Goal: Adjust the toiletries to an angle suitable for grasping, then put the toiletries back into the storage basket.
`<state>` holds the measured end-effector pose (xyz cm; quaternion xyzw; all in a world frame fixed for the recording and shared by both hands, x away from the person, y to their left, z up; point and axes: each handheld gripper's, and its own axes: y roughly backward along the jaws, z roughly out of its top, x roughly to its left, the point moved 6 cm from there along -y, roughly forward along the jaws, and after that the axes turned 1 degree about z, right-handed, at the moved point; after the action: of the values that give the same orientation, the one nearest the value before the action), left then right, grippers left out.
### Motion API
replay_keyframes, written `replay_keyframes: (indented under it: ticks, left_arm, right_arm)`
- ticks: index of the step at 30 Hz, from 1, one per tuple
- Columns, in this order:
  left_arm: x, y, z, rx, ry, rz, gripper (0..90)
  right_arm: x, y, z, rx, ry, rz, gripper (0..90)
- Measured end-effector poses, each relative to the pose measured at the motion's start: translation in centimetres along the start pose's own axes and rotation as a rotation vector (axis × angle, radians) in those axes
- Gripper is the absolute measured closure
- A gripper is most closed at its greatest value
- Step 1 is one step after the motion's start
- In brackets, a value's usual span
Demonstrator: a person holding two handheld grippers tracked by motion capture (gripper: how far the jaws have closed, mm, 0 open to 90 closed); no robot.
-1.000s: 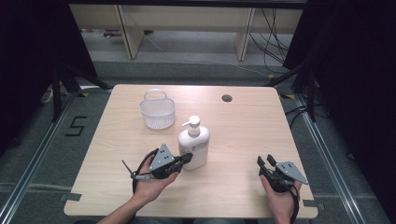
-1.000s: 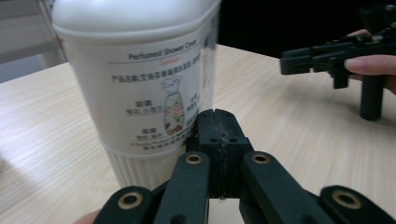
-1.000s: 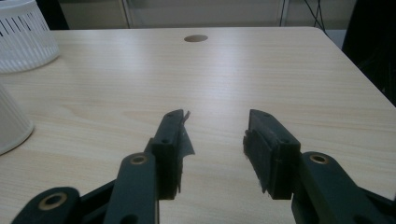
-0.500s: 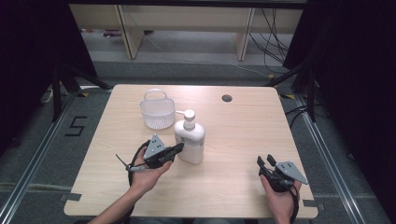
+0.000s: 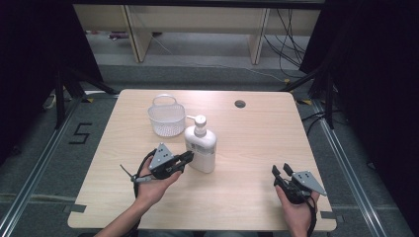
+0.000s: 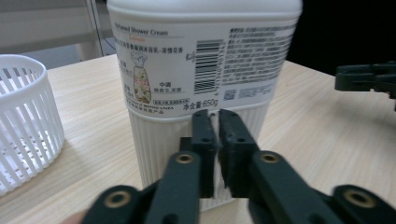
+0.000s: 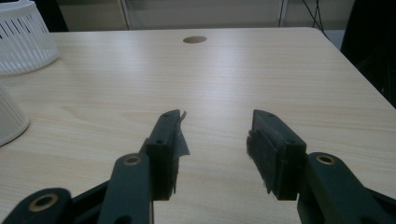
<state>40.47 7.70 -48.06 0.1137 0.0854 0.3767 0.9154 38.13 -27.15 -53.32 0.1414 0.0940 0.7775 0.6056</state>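
Observation:
A white pump bottle [image 5: 200, 148] of shower cream stands upright near the middle of the wooden table [image 5: 257, 143]; its label fills the top of the left gripper view [image 6: 201, 60]. My left gripper [image 5: 188, 157] points at the bottle's lower left side, close to it. Its jaws have just been opening and stand a narrow slit apart [image 6: 214, 116], with nothing between them. My right gripper [image 5: 280, 170] rests at the front right, well away from the bottle, wide open and empty [image 7: 215, 119].
A white slatted basket [image 5: 166, 118] stands just behind and left of the bottle, also at the left of the left gripper view [image 6: 23, 116]. A round cable hole [image 5: 240, 103] lies near the table's far edge. Bare wood stretches between the bottle and the right gripper.
The bottle and my left gripper have shifted a little to the left and back, toward the basket. The right gripper has stayed in place.

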Motion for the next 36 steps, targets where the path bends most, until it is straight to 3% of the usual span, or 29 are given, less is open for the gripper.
replay_keyframes:
  ticks: [2, 3, 4, 7, 8, 10, 11, 12, 13, 15, 17, 18, 19, 20, 22, 23, 25, 27, 30, 33, 36]
  left_arm:
    - [0.2, 0.9, -0.1, -0.008, -0.001, 0.018, 66.2]
    - [0.4, 1.3, -0.2, -0.016, 0.002, 0.023, 66.2]
    - [0.6, 1.7, -0.3, -0.015, 0.01, 0.031, 55.5]
    - [1.2, 2.5, -0.6, -0.031, 0.026, 0.067, 48.4]
    - [1.5, 2.8, -0.6, -0.036, 0.022, 0.085, 40.9]
    - [1.5, 2.9, -0.5, -0.041, 0.023, 0.094, 37.5]
    - [1.6, 3.1, -0.3, -0.053, 0.016, 0.104, 36.7]
    - [1.6, 3.1, -0.3, -0.053, 0.016, 0.104, 36.5]
    - [1.4, 3.2, -0.1, -0.059, 0.011, 0.103, 36.5]
    - [1.3, 3.3, 0.1, -0.069, 0.001, 0.104, 36.5]
    - [1.0, 3.4, 0.6, -0.089, -0.008, 0.105, 36.7]
    - [1.0, 3.4, 0.6, -0.089, -0.008, 0.105, 36.7]
    - [0.8, 3.5, 0.8, -0.097, -0.007, 0.108, 36.7]
    - [0.7, 3.4, 1.1, -0.106, -0.005, 0.109, 36.7]
    - [0.5, 3.3, 1.5, -0.122, -0.002, 0.112, 36.8]
    - [0.4, 3.2, 1.9, -0.14, -0.008, 0.118, 36.8]
    - [0.3, 3.1, 2.8, -0.186, -0.013, 0.132, 38.1]
    - [0.2, 3.0, 3.3, -0.201, -0.011, 0.134, 38.3]
    - [0.2, 2.5, 3.9, -0.191, -0.014, 0.132, 38.2]
    - [-0.1, 2.2, 4.3, -0.192, -0.026, 0.125, 38.3]
    - [-0.3, 1.8, 4.8, -0.197, -0.024, 0.123, 38.4]
  right_arm:
    - [-0.1, 0.1, 0.0, -0.002, -0.005, -0.007, 52.3]
    - [0.0, 0.2, -0.1, 0.006, -0.034, -0.007, 51.8]
    - [-0.3, 0.2, 0.0, -0.004, -0.019, -0.015, 51.1]
    - [-0.3, 0.2, 0.0, -0.009, -0.033, -0.004, 50.8]
    - [-0.5, 0.4, 0.0, -0.005, -0.01, -0.018, 50.5]
    - [-0.6, 0.5, 0.0, 0.003, -0.011, -0.026, 50.4]
    - [-0.4, 0.4, 0.0, 0.0, -0.039, -0.023, 50.3]
    - [-0.4, 0.4, 0.0, 0.0, -0.039, -0.023, 50.3]
    - [-0.6, 0.4, 0.0, -0.001, -0.009, -0.023, 50.2]
    - [-0.6, 0.5, 0.0, 0.009, -0.008, -0.031, 50.2]
    - [-0.5, 0.3, 0.1, -0.016, 0.003, -0.021, 49.9]
    - [-0.5, 0.3, 0.1, -0.016, 0.003, -0.021, 49.9]
    - [-0.2, 0.5, -0.1, 0.01, -0.029, -0.026, 49.7]
    - [-0.1, 0.4, -0.1, 0.002, -0.043, -0.018, 49.5]
    - [-0.4, 0.3, 0.0, -0.004, -0.023, -0.003, 49.4]
    - [-0.4, 0.1, 0.0, -0.011, -0.018, 0.005, 49.3]
    - [-0.6, 0.3, 0.0, 0.027, -0.011, -0.026, 49.3]
    - [-0.6, 0.1, 0.0, 0.021, -0.013, -0.019, 49.4]
    - [-0.4, 0.1, -0.1, 0.024, -0.033, 0.003, 49.3]
    - [-0.6, 0.2, 0.0, 0.024, 0.004, -0.023, 49.2]
    - [-0.3, 0.1, 0.0, 0.018, -0.025, -0.005, 49.2]
